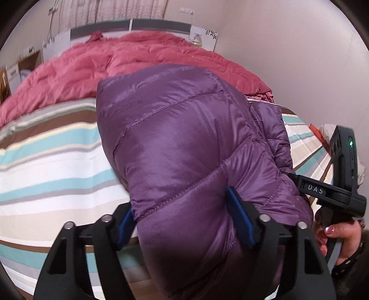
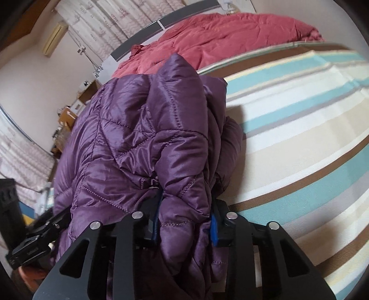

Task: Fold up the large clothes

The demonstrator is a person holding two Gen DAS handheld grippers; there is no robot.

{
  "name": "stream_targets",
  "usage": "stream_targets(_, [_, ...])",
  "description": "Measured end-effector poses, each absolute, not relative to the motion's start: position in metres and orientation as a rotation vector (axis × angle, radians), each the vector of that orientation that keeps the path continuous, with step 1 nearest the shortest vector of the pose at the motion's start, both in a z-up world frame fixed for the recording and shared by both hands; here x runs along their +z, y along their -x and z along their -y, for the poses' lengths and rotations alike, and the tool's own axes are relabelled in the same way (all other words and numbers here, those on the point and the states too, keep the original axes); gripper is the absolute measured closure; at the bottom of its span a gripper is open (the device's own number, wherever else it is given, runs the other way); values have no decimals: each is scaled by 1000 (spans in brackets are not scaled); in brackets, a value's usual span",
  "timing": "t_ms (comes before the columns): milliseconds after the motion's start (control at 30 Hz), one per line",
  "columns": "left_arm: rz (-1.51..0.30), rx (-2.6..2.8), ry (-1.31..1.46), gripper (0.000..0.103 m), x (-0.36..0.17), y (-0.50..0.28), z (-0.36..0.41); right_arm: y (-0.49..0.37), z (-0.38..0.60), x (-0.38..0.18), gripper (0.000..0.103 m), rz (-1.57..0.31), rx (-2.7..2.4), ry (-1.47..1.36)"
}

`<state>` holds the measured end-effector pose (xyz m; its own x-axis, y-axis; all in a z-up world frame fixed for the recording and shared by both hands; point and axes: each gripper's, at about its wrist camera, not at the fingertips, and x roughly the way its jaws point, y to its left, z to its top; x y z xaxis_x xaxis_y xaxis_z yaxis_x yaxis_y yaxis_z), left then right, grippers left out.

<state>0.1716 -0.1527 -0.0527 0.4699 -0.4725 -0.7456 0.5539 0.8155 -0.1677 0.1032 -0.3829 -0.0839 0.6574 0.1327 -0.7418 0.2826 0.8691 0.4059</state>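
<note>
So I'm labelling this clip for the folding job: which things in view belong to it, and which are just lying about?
Belongs to the job:
- purple quilted jacket
- left gripper, pads against the jacket
- right gripper, pads pinching a fold of it
- striped bedsheet under the jacket

Just lying about:
- pink duvet
- curtains
- cardboard box

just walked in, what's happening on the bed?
A person is folding a purple puffer jacket on the striped bed sheet, one hand-held gripper per hand. The left hand-held gripper and the right hand-held gripper each pinch a padded fold of it. A pink comforter lies bunched behind.
</note>
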Motion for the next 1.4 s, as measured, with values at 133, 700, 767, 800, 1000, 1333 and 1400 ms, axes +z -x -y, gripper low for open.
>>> stream_targets(133, [-823, -608, -147, 42, -48, -164, 155, -102, 363, -73, 80, -827, -135, -430])
stream_targets(700, [-646, -542, -267, 60, -14, -141, 144, -90, 346, -55, 84, -732, -122, -428])
stream_targets(767, [-630, -535, -267, 60, -10, -139, 140, -89, 344, -51, 84, -714, -119, -429])
stream_targets(800, [-622, -532, -266, 60, -8, -137, 138, -90, 343, -49, 84, -706, -118, -431])
stream_targets(1000, [-573, -501, -264, 60, 7, -132, 115, -95, 326, -34, 84, -653, -87, -420])
stream_targets(1333, [-512, -407, -239, 60, 29, -146, 47, -133, 263, -11, 84, -609, 20, -375])
stream_targets(1400, [-507, -378, -229, 60, 31, -152, 26, -146, 246, -9, 84, -614, 44, -358])
